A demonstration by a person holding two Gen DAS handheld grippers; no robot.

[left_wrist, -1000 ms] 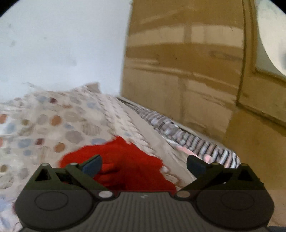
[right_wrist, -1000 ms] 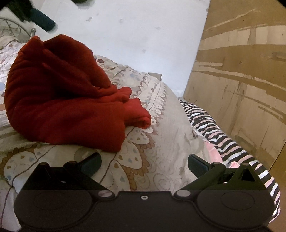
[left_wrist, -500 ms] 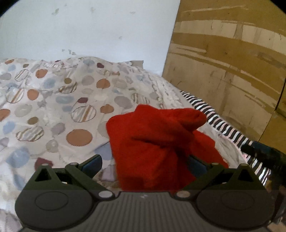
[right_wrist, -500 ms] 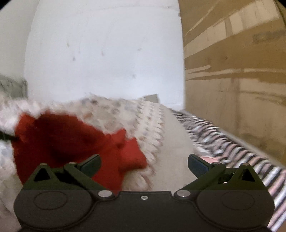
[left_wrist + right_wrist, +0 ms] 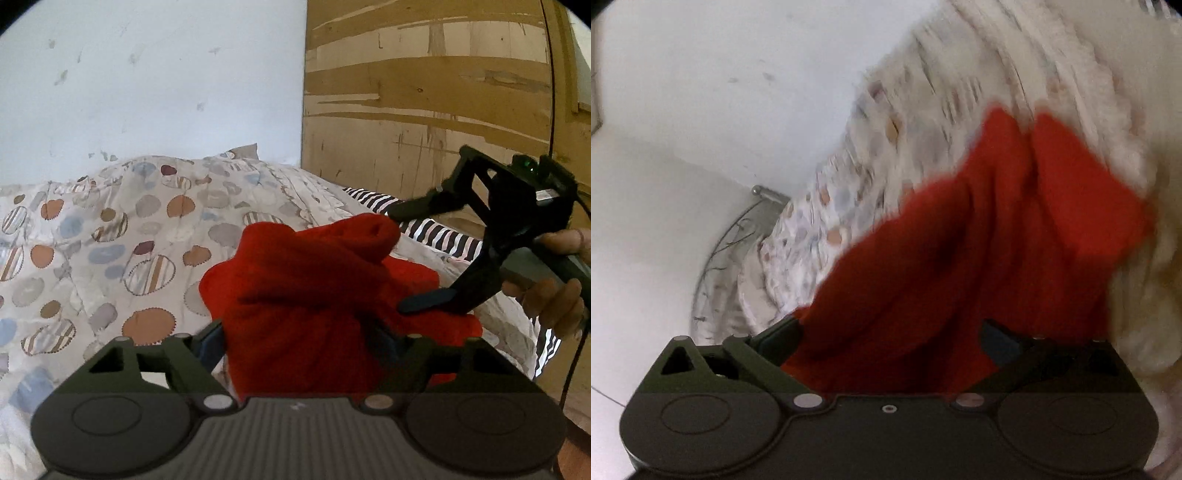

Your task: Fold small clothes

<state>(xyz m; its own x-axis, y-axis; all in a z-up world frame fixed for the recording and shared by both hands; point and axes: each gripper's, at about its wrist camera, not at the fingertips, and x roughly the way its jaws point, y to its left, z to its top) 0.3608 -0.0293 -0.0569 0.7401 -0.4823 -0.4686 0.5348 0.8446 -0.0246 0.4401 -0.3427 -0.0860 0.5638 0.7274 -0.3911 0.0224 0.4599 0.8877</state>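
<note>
A crumpled red garment lies bunched on the patterned bedspread. My left gripper is open, its fingers on either side of the near part of the garment. My right gripper shows at the right in the left wrist view, open wide and tilted on its side, one finger above the garment's raised fold and one below. In the blurred right wrist view the red garment fills the space between the open fingers of my right gripper.
A white wall rises behind the bed. A brown wooden board stands at the right. A black-and-white striped sheet runs along the bed's right edge. A metal bed frame shows in the right wrist view.
Both grippers moved in on the red garment. The right gripper rolled sideways and now straddles its raised fold. The left gripper has come closer, the cloth now between its fingers.
</note>
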